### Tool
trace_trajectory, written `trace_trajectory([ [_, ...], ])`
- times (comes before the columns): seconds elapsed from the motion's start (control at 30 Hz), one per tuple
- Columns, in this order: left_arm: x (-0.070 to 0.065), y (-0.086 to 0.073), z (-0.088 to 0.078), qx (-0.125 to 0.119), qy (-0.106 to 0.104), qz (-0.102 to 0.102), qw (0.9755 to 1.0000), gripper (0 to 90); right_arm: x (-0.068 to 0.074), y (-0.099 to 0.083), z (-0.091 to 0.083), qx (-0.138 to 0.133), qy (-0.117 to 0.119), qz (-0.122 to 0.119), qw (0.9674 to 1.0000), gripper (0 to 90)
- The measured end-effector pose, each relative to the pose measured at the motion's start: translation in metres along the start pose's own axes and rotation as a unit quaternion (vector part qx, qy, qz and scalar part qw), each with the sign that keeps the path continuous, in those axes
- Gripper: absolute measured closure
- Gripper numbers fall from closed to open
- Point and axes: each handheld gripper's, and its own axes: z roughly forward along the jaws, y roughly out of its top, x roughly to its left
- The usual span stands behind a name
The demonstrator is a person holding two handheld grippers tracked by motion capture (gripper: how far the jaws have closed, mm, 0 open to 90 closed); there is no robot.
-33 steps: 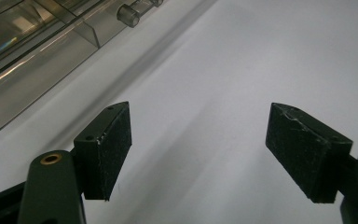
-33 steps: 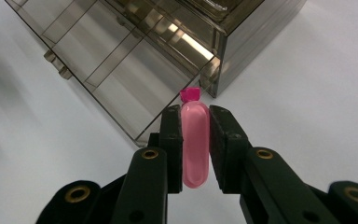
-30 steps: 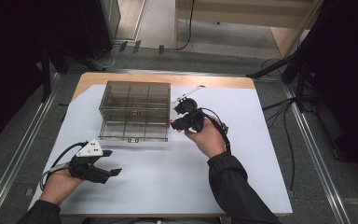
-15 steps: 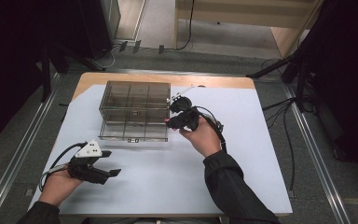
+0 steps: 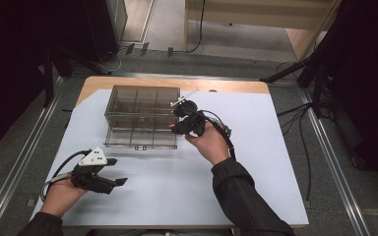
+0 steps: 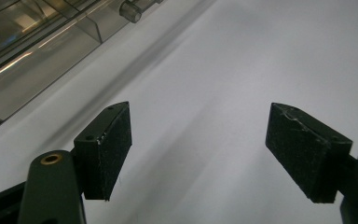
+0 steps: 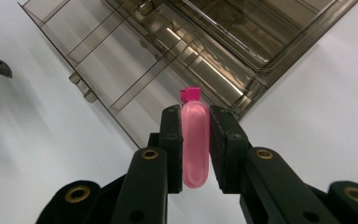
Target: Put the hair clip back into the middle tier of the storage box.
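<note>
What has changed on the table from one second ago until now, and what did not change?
The right gripper, shut on the pink object, has moved a little to the left in the high view, toward the front right corner of the smoky drawer box, and now sits at its edge. Nothing was taken hold of or let go. The left gripper rests open on the white sheet as before, and the box has not moved.

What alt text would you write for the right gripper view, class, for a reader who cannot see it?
The right gripper has its black jaws shut on a small pink capsule-shaped object with a darker pink tip. Beyond it, a smoky clear plastic organiser box with open divided compartments sits on a white table.
</note>
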Motion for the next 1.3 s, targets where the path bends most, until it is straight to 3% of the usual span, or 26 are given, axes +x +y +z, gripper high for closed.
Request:
trace_trajectory([
  [0.37, 0.001, -0.001, 0.0, 0.003, 0.0, 0.002, 1.0, 23.6, 0.012, 0.013, 0.019, 0.004, 0.013, -0.012, 0.9998, 77.7],
  [1.3, 0.0, -0.001, 0.0, 0.003, 0.001, 0.003, 1.0, 23.5, 0.015, 0.015, 0.047, 0.02, 0.021, -0.01, 0.9995, 77.6],
])
